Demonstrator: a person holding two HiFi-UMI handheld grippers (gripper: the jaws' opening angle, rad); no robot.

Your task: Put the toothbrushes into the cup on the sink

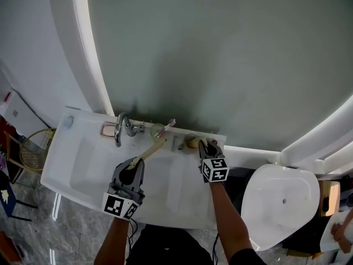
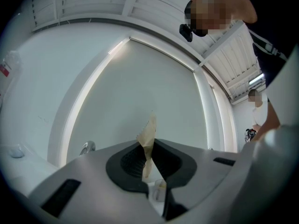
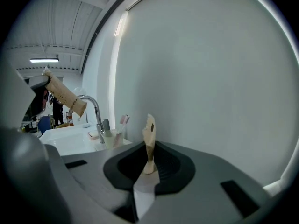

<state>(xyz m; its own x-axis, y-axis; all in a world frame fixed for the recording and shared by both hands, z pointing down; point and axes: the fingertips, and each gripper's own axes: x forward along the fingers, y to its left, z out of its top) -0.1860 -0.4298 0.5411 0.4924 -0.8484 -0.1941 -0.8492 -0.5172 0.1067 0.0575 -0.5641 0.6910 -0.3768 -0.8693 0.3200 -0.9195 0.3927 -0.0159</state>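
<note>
We find the left gripper closed on a wrapped toothbrush, its tip near the cup. The right gripper pinches a second wrapped toothbrush.

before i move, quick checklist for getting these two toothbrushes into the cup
1. Left tongs shut on the left beige toothbrush: ok.
2. Right tongs shut on the right beige toothbrush: ok.
3. Cup upright on the sink ledge: ok.
4. Room left in the cup beside the pink toothbrush: cannot tell.
5. Faucet stands aside from the left brush's line to the cup: ok.
</note>
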